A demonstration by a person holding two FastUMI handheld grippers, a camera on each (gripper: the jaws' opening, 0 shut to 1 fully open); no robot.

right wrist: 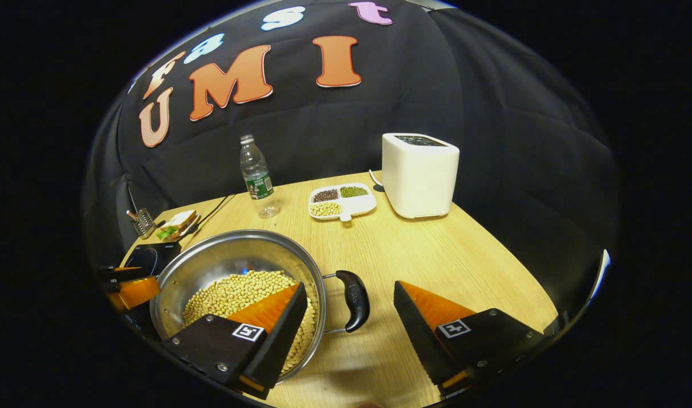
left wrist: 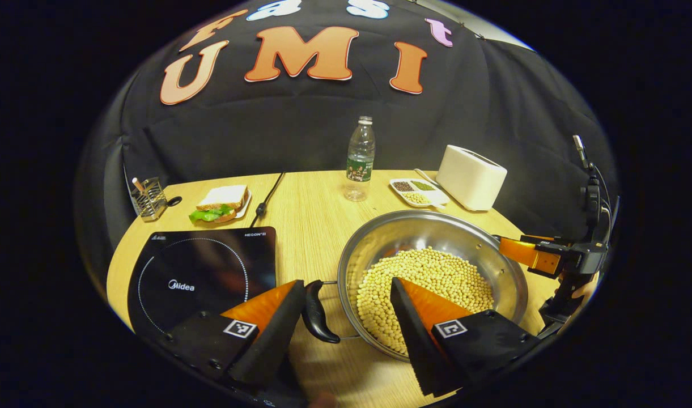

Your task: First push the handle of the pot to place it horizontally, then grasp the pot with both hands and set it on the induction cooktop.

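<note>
In the left gripper view, the left gripper (left wrist: 343, 317) hangs low over the near rim of a steel pot (left wrist: 493, 266) that holds soybeans (left wrist: 431, 277) and sits on the wooden table (left wrist: 311, 209). Its jaws stand wide apart with nothing between them pressed; one finger lies just beside the pot's black left handle (left wrist: 317, 311), the other reaches over the rim above the beans. The induction cooktop (left wrist: 204, 272) lies just left of the pot, apart from it and bare. Behind are a water bottle (left wrist: 360, 161), a sandwich (left wrist: 221, 204), a utensil holder (left wrist: 147, 198), a divided dish of beans (left wrist: 416, 191) and a white toaster (left wrist: 470, 177). At the far side of the pot the right gripper (left wrist: 530, 255) shows, reaching toward the rim. In the right gripper view, the right gripper (right wrist: 348, 328) is likewise wide open and empty, straddling the pot's right handle (right wrist: 354, 300), which lies level and sticks out from the rim, touched by neither finger. The left gripper (right wrist: 130, 289) shows beyond the pot (right wrist: 221, 260), near the cooktop (right wrist: 153, 258). Both handles look level already, so the push seems done and the two-handed grasp appears to be the step in hand. Next, each gripper probably needs to centre on its handle and close firmly, then both lift together and level, since the beans could shift or spill, and carry the pot sideways onto the cooktop.
</note>
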